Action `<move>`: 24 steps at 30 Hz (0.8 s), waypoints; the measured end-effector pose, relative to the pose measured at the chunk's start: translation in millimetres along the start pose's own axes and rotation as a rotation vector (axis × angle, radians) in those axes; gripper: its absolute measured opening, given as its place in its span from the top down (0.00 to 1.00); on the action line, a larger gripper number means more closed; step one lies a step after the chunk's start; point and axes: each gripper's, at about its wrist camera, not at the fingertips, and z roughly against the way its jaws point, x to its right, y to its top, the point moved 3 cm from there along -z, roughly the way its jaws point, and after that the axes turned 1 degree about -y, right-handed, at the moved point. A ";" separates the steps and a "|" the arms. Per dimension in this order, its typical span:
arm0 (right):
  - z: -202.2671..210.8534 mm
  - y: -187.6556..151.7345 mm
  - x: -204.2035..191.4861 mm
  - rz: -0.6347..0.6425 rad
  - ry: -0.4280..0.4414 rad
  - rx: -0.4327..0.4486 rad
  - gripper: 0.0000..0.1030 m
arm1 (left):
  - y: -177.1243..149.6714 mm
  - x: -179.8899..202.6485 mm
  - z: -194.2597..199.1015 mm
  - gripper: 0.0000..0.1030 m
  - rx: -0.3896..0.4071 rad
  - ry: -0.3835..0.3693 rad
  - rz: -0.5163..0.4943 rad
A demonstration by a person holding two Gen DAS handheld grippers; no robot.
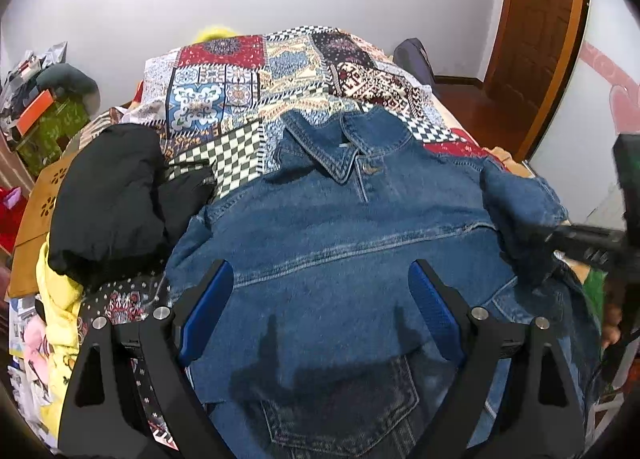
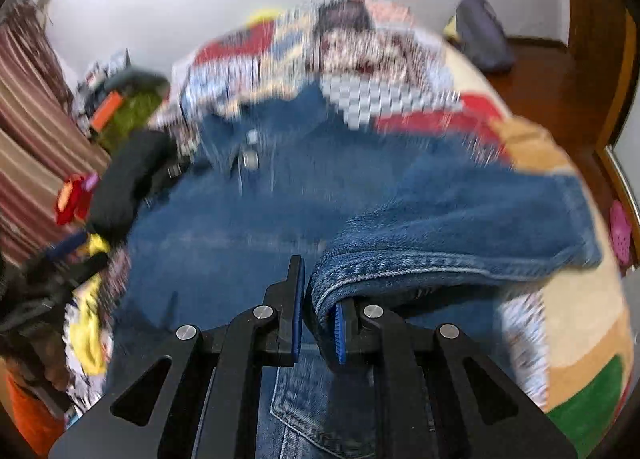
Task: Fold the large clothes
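Observation:
A blue denim jacket (image 1: 344, 227) lies front-up on the bed, collar away from me. My left gripper (image 1: 320, 271) is open and empty, hovering over the jacket's lower half. My right gripper (image 2: 320, 291) is shut on the cuff of the jacket's right sleeve (image 2: 440, 259) and holds it lifted over the body of the jacket (image 2: 240, 219); this view is blurred by motion. In the left wrist view the raised sleeve (image 1: 520, 211) shows at the right, with the right gripper's black body (image 1: 600, 243) beside it.
A patchwork patterned bedcover (image 1: 256, 91) covers the bed. A black garment (image 1: 112, 199) and a yellow garment (image 1: 60, 299) lie at the left of the jacket. A cluttered shelf (image 1: 40, 107) stands at far left, a wooden door (image 1: 540, 39) at right.

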 end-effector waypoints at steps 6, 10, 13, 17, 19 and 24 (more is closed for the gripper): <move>3.0 -9.1 -1.8 -0.036 0.007 -0.103 0.63 | -12.1 2.2 -3.2 0.13 -0.027 -0.005 -0.007; 21.5 -8.0 -4.5 -0.027 0.000 -0.063 0.49 | -12.9 5.8 -4.2 0.13 -0.031 -0.012 -0.007; 40.0 -6.4 5.3 -0.037 -0.013 -0.022 0.49 | -9.9 9.8 -3.8 0.13 -0.026 -0.019 -0.008; 61.6 -0.7 32.5 -0.105 -0.047 0.056 0.48 | -5.5 15.1 -3.1 0.13 -0.019 -0.025 -0.011; 67.3 2.5 51.1 -0.158 -0.072 0.084 0.45 | -3.8 17.9 -4.4 0.13 -0.019 -0.026 -0.014; 60.6 2.5 111.9 -0.361 -0.111 0.097 0.44 | -2.7 23.6 -12.8 0.13 -0.035 -0.031 -0.020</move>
